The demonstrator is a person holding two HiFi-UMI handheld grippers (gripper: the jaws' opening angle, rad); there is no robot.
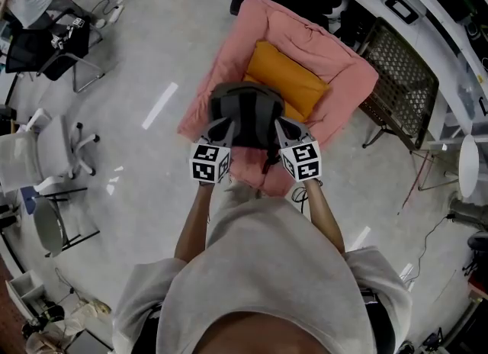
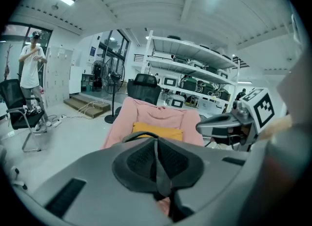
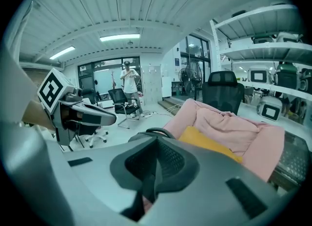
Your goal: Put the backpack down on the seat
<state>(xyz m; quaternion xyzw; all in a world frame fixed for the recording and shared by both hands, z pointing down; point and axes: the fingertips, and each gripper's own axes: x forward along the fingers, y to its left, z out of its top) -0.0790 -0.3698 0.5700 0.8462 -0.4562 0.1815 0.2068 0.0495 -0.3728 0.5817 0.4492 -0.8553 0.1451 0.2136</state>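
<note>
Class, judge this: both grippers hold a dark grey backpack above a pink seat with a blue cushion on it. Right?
No. The cushion is orange, not blue, as the head view shows. The left gripper and right gripper do hold the backpack above the pink seat.

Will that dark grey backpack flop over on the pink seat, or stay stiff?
Probably floppy: the dark grey fabric backpack looks like soft cloth, hanging between the left tongs and right tongs, both pinched shut on it. It likely slumps rather than rolls. The puffy pink seat and orange cushion should catch it gently.
</note>
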